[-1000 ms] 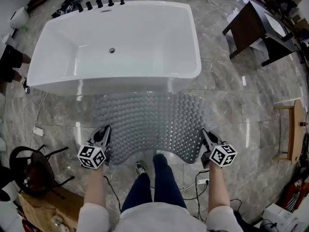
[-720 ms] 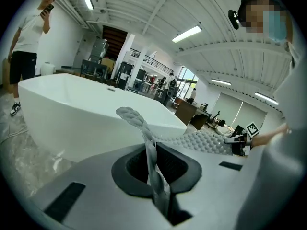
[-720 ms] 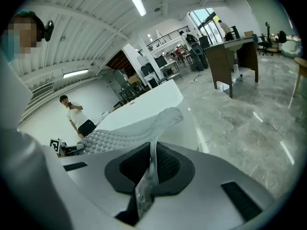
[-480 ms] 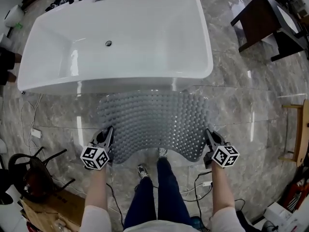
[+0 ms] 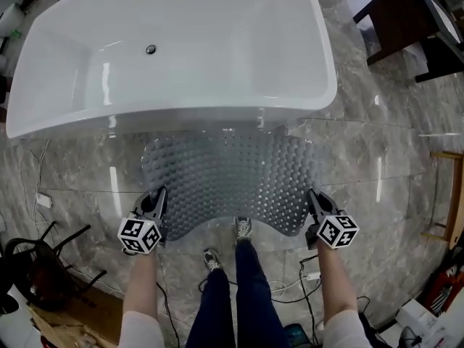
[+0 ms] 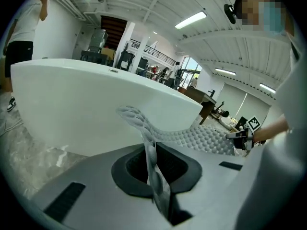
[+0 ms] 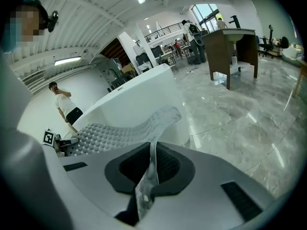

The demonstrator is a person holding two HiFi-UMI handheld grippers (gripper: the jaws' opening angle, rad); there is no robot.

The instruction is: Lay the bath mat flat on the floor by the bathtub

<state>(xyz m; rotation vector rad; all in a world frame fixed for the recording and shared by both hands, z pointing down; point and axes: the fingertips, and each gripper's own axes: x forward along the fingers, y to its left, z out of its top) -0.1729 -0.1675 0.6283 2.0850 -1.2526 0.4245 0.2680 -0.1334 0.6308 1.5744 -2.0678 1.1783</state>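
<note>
Sagging over open floor (image 5: pixel 377 172) by the tub (image 5: pixel 181 20), the mat (image 5: pixel 232 180) is hanging between left tool (image 5: pixel 159 198) and right tool (image 5: pixel 313 196), both clamping its corners.

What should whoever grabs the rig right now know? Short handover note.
Left gripper: shut on the bath mat, at its near left corner.
Right gripper: shut on the near right corner.
Mat: spread between the two grippers, sagging in the middle, alongside the bathtub. Its far edge is close to the tub wall. I cannot tell whether it touches the floor.
Done: mat is opened out and lined up along the tub.
Left: lower it flat onto the floor, then release both corners.
</note>
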